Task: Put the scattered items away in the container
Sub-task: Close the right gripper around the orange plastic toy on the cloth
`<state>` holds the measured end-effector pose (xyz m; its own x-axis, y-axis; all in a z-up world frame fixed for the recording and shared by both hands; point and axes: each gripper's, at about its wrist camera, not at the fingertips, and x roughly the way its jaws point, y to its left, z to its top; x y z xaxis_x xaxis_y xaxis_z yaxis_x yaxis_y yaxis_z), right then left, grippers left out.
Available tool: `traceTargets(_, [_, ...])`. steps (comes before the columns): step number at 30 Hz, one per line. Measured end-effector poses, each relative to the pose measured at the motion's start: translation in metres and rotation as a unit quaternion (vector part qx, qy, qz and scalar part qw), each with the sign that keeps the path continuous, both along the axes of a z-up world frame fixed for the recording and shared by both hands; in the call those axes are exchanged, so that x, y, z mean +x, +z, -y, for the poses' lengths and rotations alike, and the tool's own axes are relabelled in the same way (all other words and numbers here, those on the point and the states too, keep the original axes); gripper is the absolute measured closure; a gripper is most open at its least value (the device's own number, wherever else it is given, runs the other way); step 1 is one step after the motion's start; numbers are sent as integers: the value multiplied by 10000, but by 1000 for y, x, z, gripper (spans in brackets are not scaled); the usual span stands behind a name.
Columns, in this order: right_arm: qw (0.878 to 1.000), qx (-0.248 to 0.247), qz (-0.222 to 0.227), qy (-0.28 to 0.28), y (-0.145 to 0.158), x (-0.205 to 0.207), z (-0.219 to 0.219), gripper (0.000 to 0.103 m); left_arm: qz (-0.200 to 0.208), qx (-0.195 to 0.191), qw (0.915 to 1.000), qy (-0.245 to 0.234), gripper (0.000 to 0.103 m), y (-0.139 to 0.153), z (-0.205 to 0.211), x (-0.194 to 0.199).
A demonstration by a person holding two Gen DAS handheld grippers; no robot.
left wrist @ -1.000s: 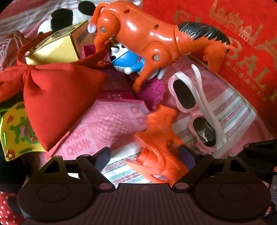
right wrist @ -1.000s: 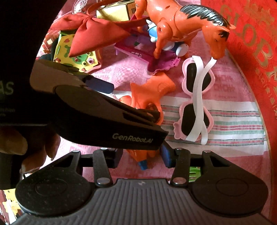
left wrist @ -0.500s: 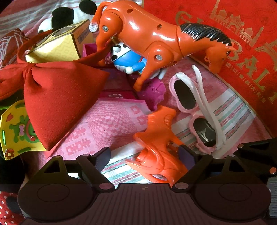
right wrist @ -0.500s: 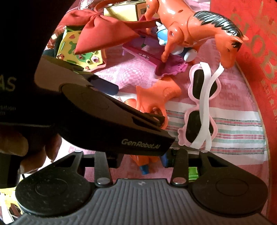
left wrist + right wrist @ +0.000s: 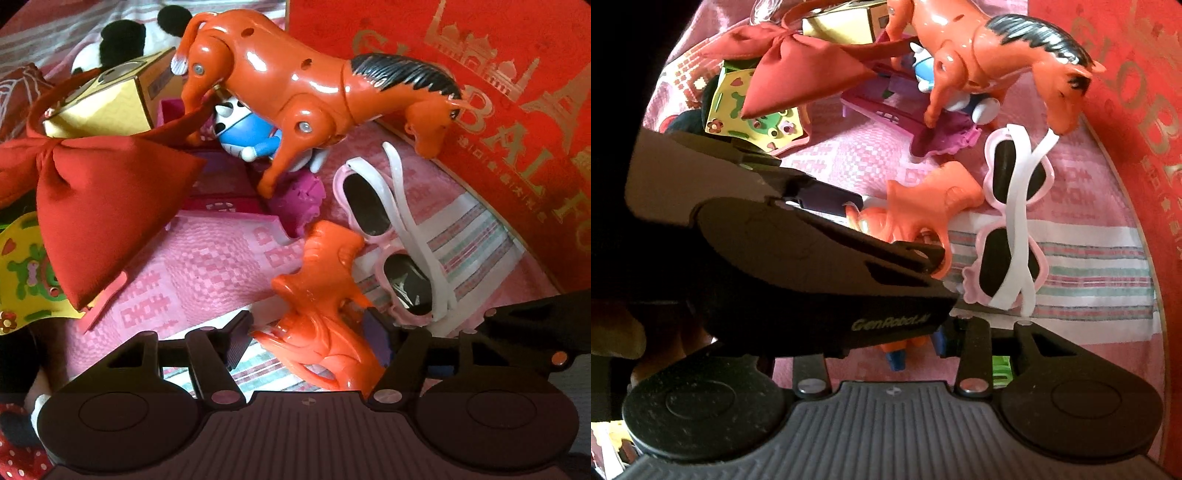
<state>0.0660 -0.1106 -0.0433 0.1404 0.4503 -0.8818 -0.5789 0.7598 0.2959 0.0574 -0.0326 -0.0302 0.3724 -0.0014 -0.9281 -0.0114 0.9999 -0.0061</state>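
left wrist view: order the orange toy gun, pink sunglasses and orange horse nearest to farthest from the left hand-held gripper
1. Orange toy gun: between the fingers of the left hand-held gripper.
2. Pink sunglasses: just beyond, to the right.
3. Orange horse: farthest, standing at the top.

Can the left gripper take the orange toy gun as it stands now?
Probably yes: the left gripper is open, the orange toy gun already lies between its fingers, and nothing covers it.
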Motion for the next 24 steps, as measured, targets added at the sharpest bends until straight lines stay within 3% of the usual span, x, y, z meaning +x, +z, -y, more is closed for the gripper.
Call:
traceTargets(4, [10000,21,-27,-10,0,-2,4,57,-34,-36,10000,-32,37,0,-8,22])
traceTargets(10, [9991,307,-275,-55,1,-5,15,63,-50,-421,9991,50,38,5,-33,-8])
traceTargets(13, [9987,363,-332,-97,0,-3,18,63,-75,-431,9990,83,39,5,-35,-9])
traceTargets(18, [9996,263,-122,-22,4,-3,8,54,-183,-456,9987,165,38,5,-29,-4])
traceTargets(21, [9999,144,18,57,3,-5,-1,56,-193,-360,9991,139,37,-1,-24,2])
traceTargets(22, [9999,141,27,64,3,-5,-2,56,-190,-313,9992,132,35,-1,-23,2])
traceTargets(24, [9998,184,-26,27,3,-3,1,58,-141,-22,9999,82,21,-6,-14,4])
